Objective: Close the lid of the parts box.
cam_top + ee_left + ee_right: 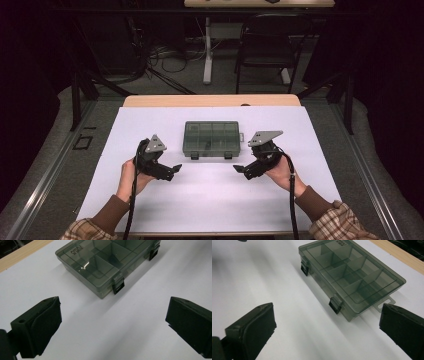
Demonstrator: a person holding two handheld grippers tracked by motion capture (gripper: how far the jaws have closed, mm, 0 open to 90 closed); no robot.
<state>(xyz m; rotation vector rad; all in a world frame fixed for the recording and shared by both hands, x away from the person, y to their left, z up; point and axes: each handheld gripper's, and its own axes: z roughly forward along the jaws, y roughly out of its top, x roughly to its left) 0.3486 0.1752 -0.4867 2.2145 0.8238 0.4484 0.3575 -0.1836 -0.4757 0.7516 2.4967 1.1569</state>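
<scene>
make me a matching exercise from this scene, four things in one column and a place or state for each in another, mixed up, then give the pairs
Things:
1. compartment box
2. left gripper
3. right gripper
4. black chair

Places or states:
A. on the floor beyond the table's far edge
B. jaws open, near the box's right latch
C. lid closed, both latches down, on the white table
D. jaws open, near the box's left latch

Pairs: 1-C, 2-D, 3-B, 4-A
</scene>
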